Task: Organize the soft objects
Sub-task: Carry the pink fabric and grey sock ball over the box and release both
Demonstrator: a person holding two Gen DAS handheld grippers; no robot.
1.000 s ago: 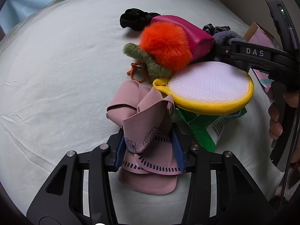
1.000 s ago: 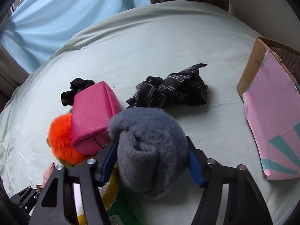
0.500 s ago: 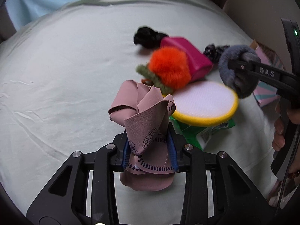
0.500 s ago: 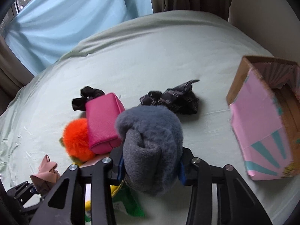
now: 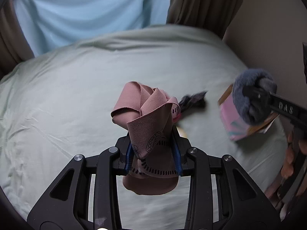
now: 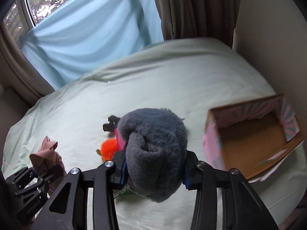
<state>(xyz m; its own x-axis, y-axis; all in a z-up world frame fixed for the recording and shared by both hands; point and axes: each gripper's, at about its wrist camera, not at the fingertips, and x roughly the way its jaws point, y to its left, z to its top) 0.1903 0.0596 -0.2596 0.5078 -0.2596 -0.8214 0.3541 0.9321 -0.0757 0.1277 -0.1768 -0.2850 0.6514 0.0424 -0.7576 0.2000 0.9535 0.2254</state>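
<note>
Much of the pile on the bed lay hidden. In the right wrist view the grey fuzzy roll [image 6: 155, 153] filled the centre of the frame and covered most of what was behind it: only a sliver of the magenta pouch [image 6: 119, 140], part of the orange pom-pom [image 6: 109, 147] and a black scrap [image 6: 110, 125] showed at its left edge, and a bit of green packaging [image 6: 124, 192] peeked out beneath. In the left wrist view the pink printed cloth [image 5: 147, 126] blocked the middle, with a dark patterned fabric [image 5: 192, 101] blurred just right of it.

The left gripper [image 5: 153, 159] was pinching the pink printed cloth between its blue pads, the cloth bunched upward and sagging below the fingers. The right gripper [image 6: 154, 169] was clamped on the grey fuzzy roll, which bulged well past both pads. Both items hung above the bed.

The open cardboard box [image 6: 253, 141], pink outside and plain brown inside, sat at the right of the right wrist frame, its near corner cut off behind the gripper frame; in the left wrist view it was smeared by motion.

The pale green bedsheet [image 6: 172, 80] was lightly wrinkled. Behind it hung a light blue curtain [image 6: 92, 38] across a window, brown drapes [image 6: 195, 9] to its right, and a beige wall [image 6: 268, 38] in the upper right.
</note>
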